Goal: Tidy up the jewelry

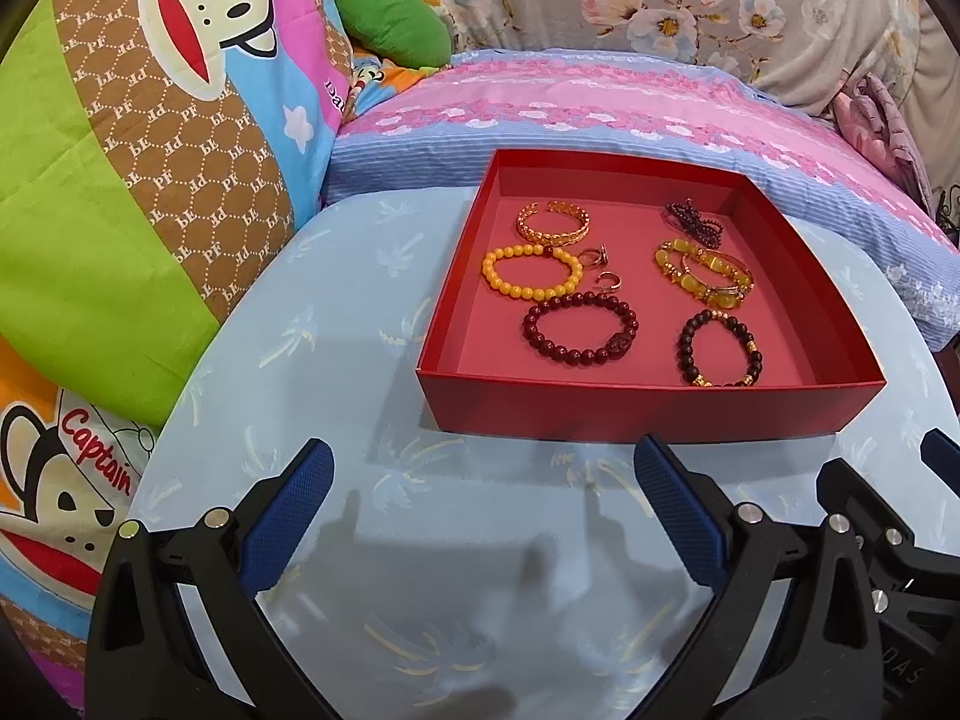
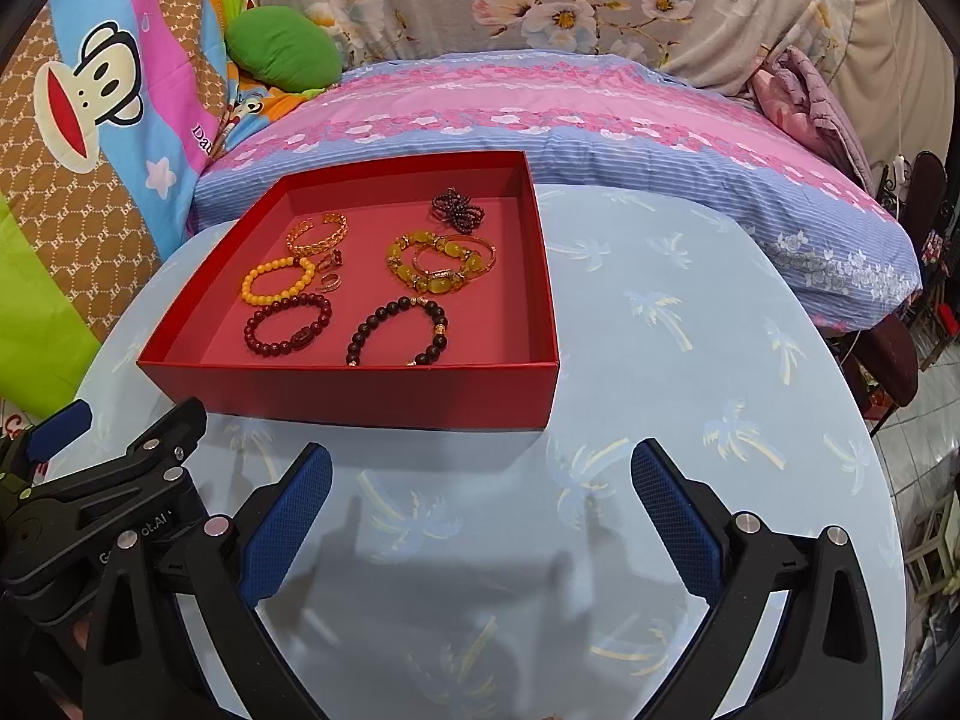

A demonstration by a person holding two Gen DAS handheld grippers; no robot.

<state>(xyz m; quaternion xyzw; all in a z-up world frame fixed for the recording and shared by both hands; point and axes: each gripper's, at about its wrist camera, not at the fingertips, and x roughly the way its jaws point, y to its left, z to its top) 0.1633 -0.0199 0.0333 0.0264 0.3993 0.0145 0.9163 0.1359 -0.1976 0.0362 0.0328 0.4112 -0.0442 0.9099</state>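
A red tray [image 1: 630,414] [image 2: 336,396] sits on the round blue table [image 1: 336,360] [image 2: 690,360]. Inside lie a gold bangle [image 1: 553,222], a yellow bead bracelet [image 1: 531,273], two small rings [image 1: 600,267], a dark red bead bracelet [image 1: 579,329], a black bead bracelet [image 1: 720,348], yellow stone bracelets [image 1: 702,270] and a dark bead cluster [image 1: 693,219]. My left gripper [image 1: 483,480] is open and empty, just in front of the tray. My right gripper [image 2: 480,480] is open and empty, in front of the tray's right corner. Each gripper shows at the other view's edge.
A pink and blue pillow [image 1: 600,102] lies behind the table. A cartoon monkey quilt [image 1: 150,150] rises on the left with a green cushion [image 1: 390,21]. Floral fabric [image 2: 540,0] covers the back. Chairs and tiled floor [image 2: 918,396] show at far right.
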